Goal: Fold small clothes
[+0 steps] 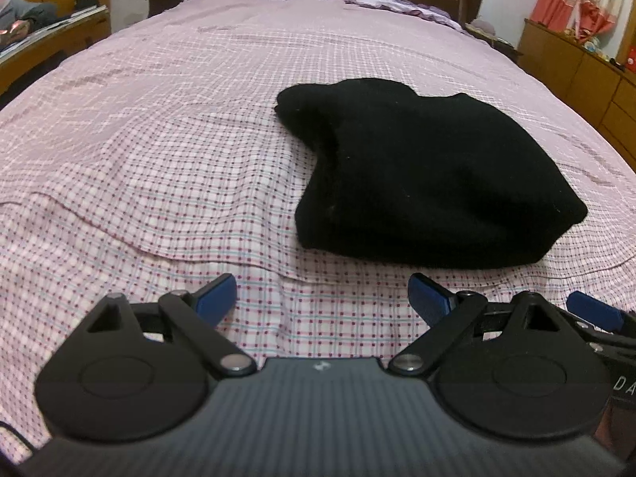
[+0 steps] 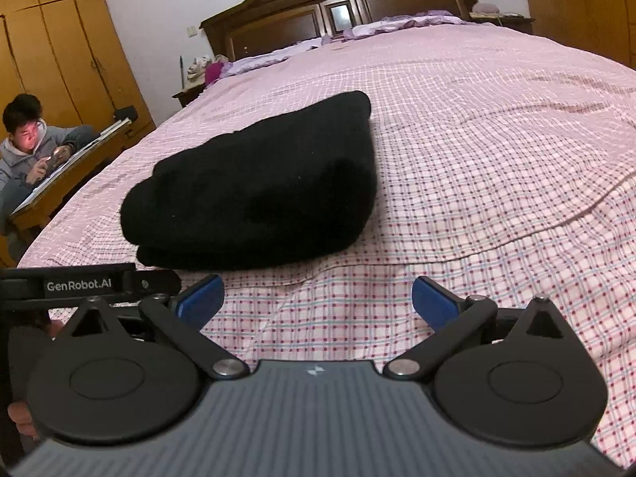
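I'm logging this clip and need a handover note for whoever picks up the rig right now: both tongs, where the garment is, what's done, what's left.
Left tongs: open, empty, held just short of the garment's near edge.
Right tongs: open, empty, also just short of it.
Black garment: lies on the pink checked bedspread, between the two tongs, touched by neither. It is already doubled over into a thick bundle; layered edges show at its near side in the right wrist view.
Done: it looks folded at least once.
Left: probably check whether it needs another fold or tidying; no other clothes to fold are visible.

Bare bedspread (image 1: 159,159) all round; only obstacle folded black garment (image 1: 429,175).
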